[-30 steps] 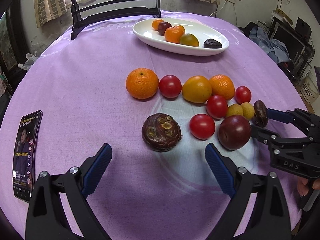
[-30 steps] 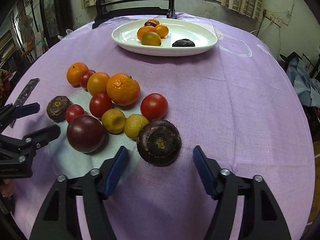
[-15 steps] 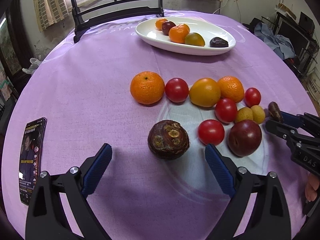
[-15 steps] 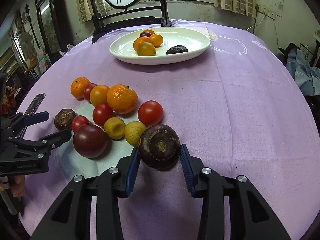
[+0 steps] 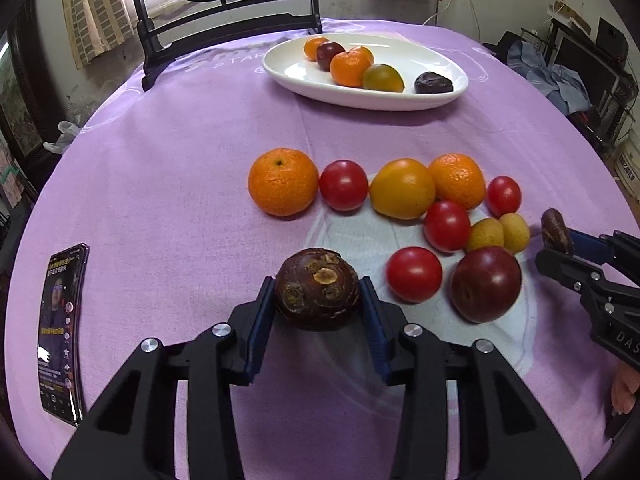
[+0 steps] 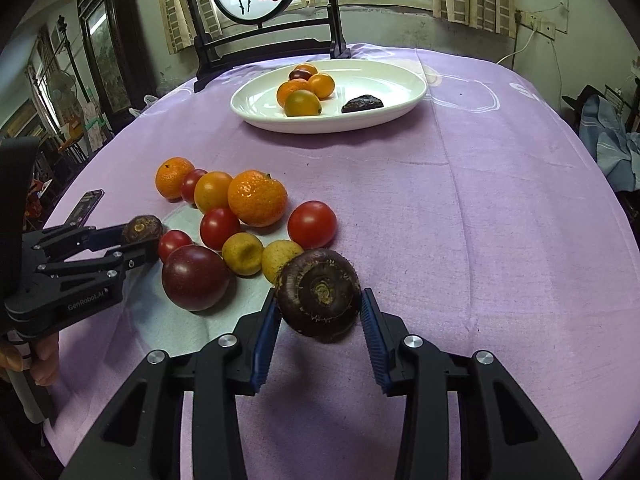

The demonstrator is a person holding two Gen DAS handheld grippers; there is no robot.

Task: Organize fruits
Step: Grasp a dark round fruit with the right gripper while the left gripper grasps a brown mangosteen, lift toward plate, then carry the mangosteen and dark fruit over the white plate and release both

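My left gripper (image 5: 316, 308) is shut on a dark brown water chestnut (image 5: 317, 288); it also shows in the right wrist view (image 6: 140, 229). My right gripper (image 6: 319, 312) is shut on a second water chestnut (image 6: 319, 293) and holds it just above the cloth; it shows at the right edge of the left wrist view (image 5: 555, 230). Loose fruit lies between the grippers: oranges (image 5: 283, 181), red tomatoes (image 5: 414, 273), a dark plum (image 5: 486, 284) and two small yellow fruits (image 6: 242, 253). A white oval plate (image 5: 440, 62) at the far side holds several fruits.
A round table with a purple cloth (image 6: 500, 220) carries everything. A phone (image 5: 62, 332) lies near the left edge. A dark wooden chair (image 5: 224, 24) stands behind the plate. Clothes and shelves are off to the right.
My left gripper has closed on the near water chestnut. My right gripper, which shut on its water chestnut half a second ago, has lifted it slightly.
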